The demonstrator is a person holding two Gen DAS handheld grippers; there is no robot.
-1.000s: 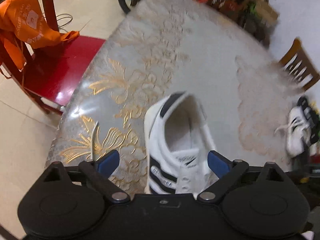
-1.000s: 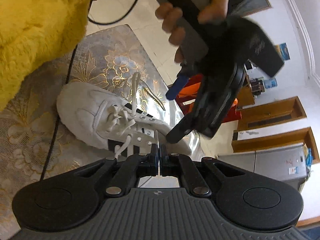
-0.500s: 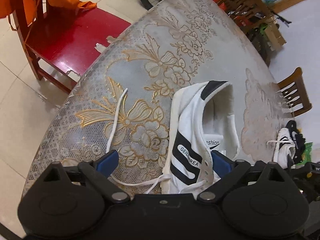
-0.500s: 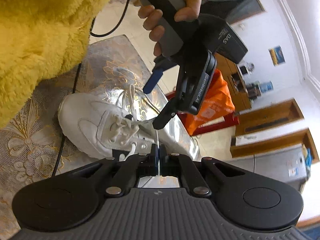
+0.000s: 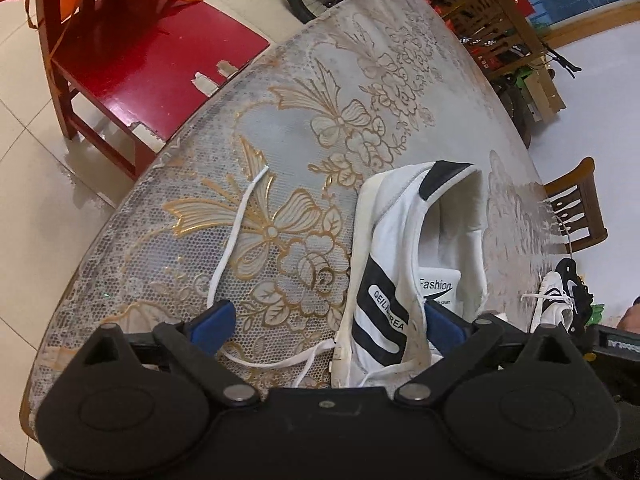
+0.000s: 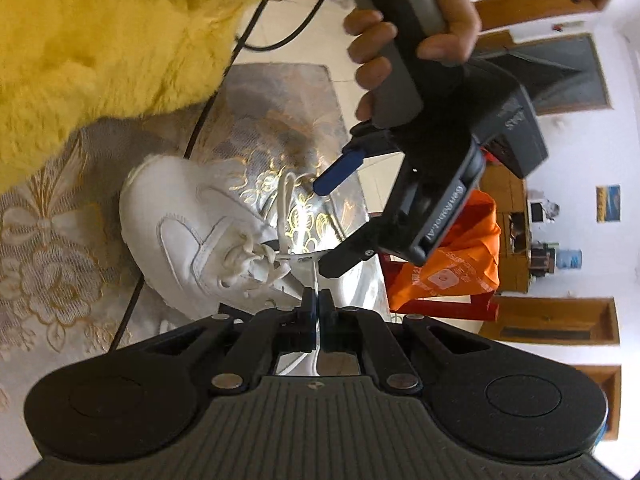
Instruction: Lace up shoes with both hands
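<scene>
Shoe (image 5: 404, 280) lies on tabletop (image 5: 304, 80), long axis near-to-far, heel far in the left view. Right hand-held gripper (image 6: 317, 306) clenched on lace (image 6: 316, 280). Left hand-held gripper (image 5: 326, 322) released, straddling shoe's side.

Both my wrist views bowed at the rims by fisheye, dark corners, even indoor light, white glare on the glossy table (image 5: 256, 120) beside the shoe (image 6: 192, 232), hot overexposed wall at right, soft blur on the yellow sleeve (image 6: 100, 40), detail otherwise sharp.

A white shoe (image 5: 404, 280) with black stripes is lying on the bench (image 5: 360, 80), its loose white lace (image 5: 236, 248) trailing alongside.
</scene>
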